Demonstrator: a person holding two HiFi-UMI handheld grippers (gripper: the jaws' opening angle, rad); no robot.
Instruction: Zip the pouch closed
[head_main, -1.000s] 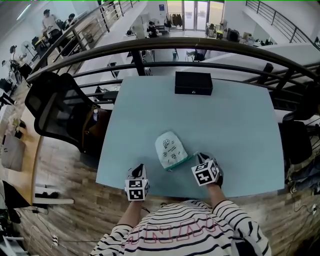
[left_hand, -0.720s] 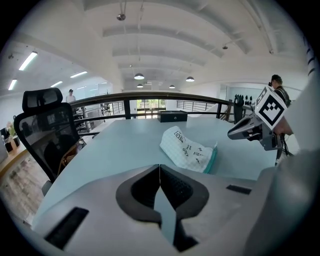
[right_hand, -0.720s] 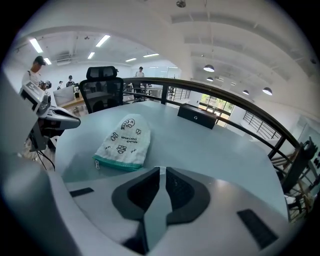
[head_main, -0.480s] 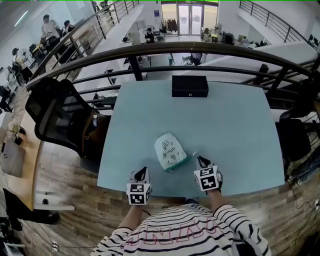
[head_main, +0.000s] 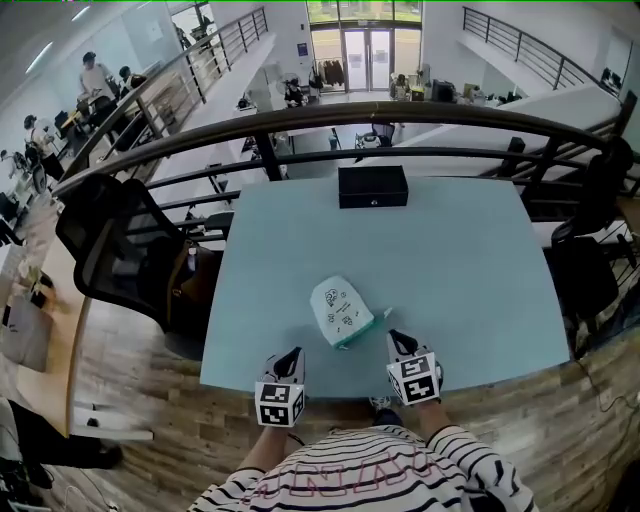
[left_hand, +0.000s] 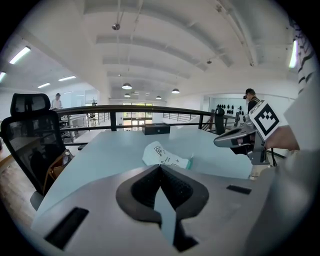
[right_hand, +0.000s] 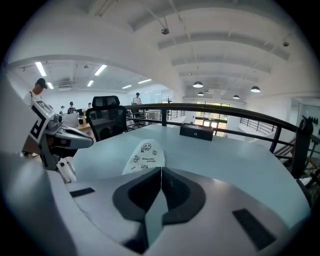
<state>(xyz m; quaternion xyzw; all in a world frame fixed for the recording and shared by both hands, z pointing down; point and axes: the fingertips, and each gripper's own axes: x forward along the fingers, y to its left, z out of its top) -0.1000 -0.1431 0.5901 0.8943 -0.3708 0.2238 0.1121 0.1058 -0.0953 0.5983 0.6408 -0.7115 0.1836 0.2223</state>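
Nearby, pouch (head_main: 342, 312) by table (head_main: 460, 260) front edge, left gripper (head_main: 291, 354), right gripper (head_main: 396, 338) both closed, empty, flanking it.

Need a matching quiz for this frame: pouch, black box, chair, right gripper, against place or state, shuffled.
Things:
1. pouch
2. box
3. chair
4. right gripper

Place or state:
a. off the table, beside its left side
b. at the table's far edge
c. shut, nothing in it
d. lying flat on the table, close to its near edge

Pairs: 1-d, 2-b, 3-a, 4-c
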